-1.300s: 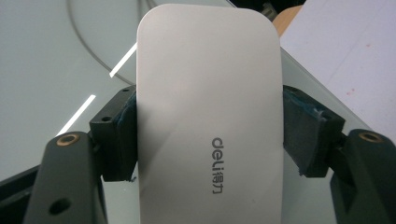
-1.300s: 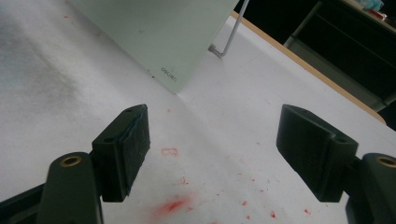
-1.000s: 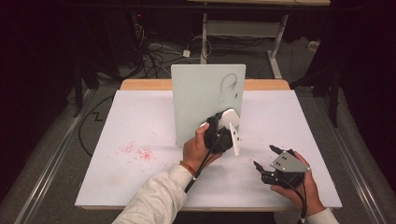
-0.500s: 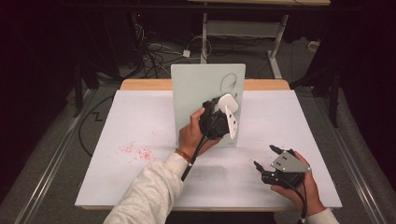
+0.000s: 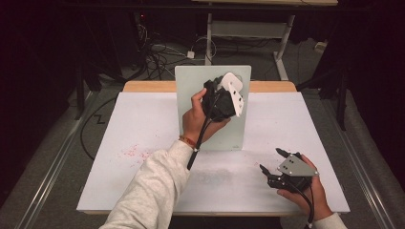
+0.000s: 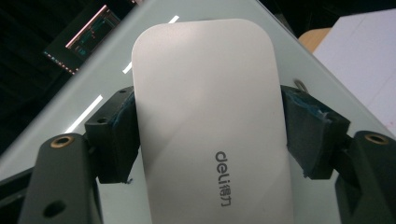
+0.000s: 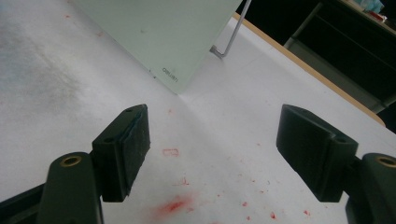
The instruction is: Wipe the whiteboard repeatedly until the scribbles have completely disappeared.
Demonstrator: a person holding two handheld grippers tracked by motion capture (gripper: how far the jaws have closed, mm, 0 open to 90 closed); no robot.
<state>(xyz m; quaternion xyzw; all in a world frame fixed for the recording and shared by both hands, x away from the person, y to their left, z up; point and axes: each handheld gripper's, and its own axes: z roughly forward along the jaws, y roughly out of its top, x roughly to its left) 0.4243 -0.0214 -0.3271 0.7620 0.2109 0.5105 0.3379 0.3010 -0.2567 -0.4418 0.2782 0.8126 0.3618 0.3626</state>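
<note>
A: What is the left gripper (image 5: 224,98) doing?

B: It is up in the air, in front of a pale green board (image 5: 212,138) that stands up on the desk (image 5: 119,157). The person's left hand (image 5: 198,117) holds it, and a grey-white sleeve (image 5: 153,191) comes in from the near edge.

A: Is there something in its jaws?

B: Yes. In the left gripper view the jaws press on both long sides of a flat white block with round corners (image 6: 210,116). It has the word "deli" printed on it. The block is right against the board, or very close. I cannot tell if they touch.

A: And the right gripper (image 5: 274,167)?

B: It sits low at the near right of the desk, in the person's right hand (image 5: 305,195). A grey plate with three corners (image 5: 297,166) is on top of it. Its jaws are spread wide apart with nothing between them.

A: What can you see past those jaws?

B: In the right gripper view there is the white desk top with red marks (image 7: 175,203) on it. Farther off is the bottom corner of the green board, with a thin metal leg (image 7: 231,37) behind it.

A: Are there more red marks?

B: Yes, a patch of red specks (image 5: 133,152) on the left part of the desk. Past the far edge are cables on the floor (image 5: 165,52) and a white frame (image 5: 248,28).
</note>
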